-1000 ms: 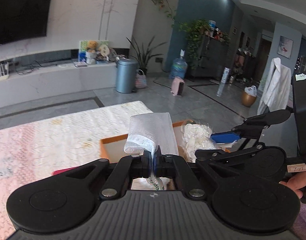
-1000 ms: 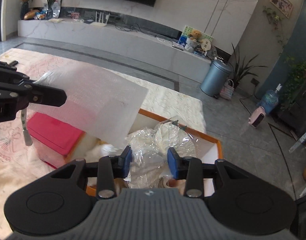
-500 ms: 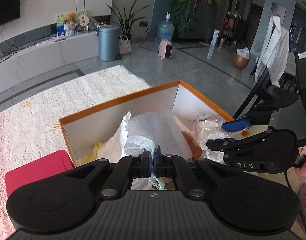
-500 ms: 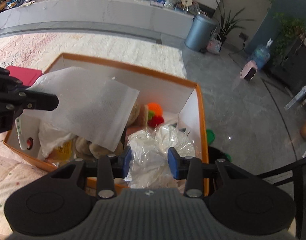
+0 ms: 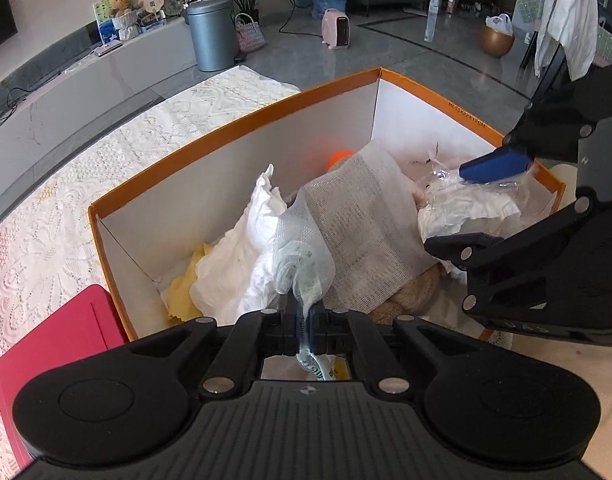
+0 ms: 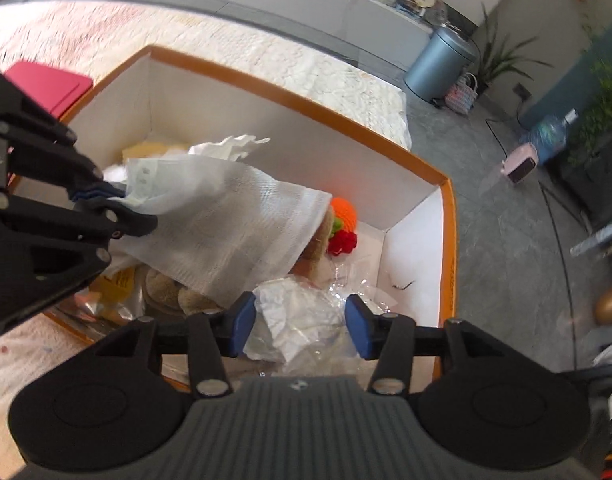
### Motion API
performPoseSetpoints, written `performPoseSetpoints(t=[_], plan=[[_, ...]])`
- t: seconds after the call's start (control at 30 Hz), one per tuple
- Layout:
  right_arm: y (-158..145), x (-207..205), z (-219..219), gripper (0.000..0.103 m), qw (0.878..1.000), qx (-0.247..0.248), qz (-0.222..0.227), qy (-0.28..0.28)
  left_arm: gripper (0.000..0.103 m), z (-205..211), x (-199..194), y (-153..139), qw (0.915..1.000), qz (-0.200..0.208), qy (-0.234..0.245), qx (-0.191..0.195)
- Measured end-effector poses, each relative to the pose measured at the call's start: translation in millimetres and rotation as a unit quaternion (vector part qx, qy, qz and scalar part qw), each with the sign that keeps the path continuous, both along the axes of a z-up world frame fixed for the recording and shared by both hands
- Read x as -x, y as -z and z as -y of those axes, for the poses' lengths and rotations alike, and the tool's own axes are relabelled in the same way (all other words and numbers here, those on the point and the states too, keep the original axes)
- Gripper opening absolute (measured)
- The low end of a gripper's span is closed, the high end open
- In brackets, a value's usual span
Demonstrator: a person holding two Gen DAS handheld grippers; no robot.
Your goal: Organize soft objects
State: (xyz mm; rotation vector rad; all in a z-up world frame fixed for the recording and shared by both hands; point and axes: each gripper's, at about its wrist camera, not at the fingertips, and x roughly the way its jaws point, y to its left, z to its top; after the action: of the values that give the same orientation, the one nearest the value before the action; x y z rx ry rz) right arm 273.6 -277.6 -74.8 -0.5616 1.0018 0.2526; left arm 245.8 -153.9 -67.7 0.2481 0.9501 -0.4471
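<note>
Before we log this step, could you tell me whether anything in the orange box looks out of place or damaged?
Nothing looks damaged or spilled. The orange box stands square on the lace cloth, with soft items loosely piled inside. The mesh bag lies draped across them, one corner pinched in the left tool, not yet released.

Box (image 5: 234,136): matt card, white inside, orange rim, sitting on a cream lace tablecloth (image 5: 106,168). Mesh pouch (image 5: 362,216) is sheer woven fabric; by the right wall, crinkly glossy clear plastic bag (image 6: 306,320) over crumpled white paper. Knitted orange ball (image 6: 344,210) at far corner, matt red lid (image 5: 54,344) off the left edge.
</note>
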Motion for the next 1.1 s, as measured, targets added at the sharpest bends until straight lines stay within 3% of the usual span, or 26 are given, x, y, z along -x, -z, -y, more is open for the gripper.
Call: performPoseSetpoints(t=[0.1, 0.17, 0.2, 0.33, 0.43, 0.67, 0.9, 1.1], plan=[[-5.0, -0.5, 2.1, 0.056, 1.0, -0.001, -0.003, -0.002, 0.02, -0.9, 3.1, -4.0, 0.9999, 0.014, 0.005, -0.001], [-9.6, 0.9, 3.4, 0.061, 1.0, -0.001, -0.001, -0.006, 0.046, -2.3, 7.1, -7.6, 0.9996, 0.028, 0.01, 0.0], [-12.1, 2.0, 3.6, 0.066, 1.0, -0.001, 0.001, -0.009, 0.055, -2.8, 9.1, -9.9, 0.9993, 0.038, 0.009, -0.001], [-23.9, 9.3, 1.2, 0.083, 1.0, 0.006, 0.021, -0.022, 0.066, -10.3, 14.5, -24.5, 0.9977, 0.067, -0.001, 0.011], [-32.7, 15.2, -1.0, 0.086, 0.999, 0.01, 0.037, -0.027, 0.079, -18.0, 19.5, -37.0, 0.9957, 0.088, -0.011, 0.026], [-57.1, 26.5, -3.5, 0.092, 0.998, -0.017, 0.059, -0.009, 0.082, -28.3, 32.2, -53.9, 0.9935, 0.11, -0.023, 0.015], [-81.1, 47.4, -9.1, 0.092, 0.995, -0.062, 0.077, 0.019, 0.082, -48.2, 55.0, -75.6, 0.9875, 0.142, -0.051, 0.044], [-94.7, 82.3, -5.9, 0.096, 0.981, -0.128, 0.136, 0.059, 0.081, -64.3, 90.7, -82.0, 0.9792, 0.184, -0.065, 0.055]])
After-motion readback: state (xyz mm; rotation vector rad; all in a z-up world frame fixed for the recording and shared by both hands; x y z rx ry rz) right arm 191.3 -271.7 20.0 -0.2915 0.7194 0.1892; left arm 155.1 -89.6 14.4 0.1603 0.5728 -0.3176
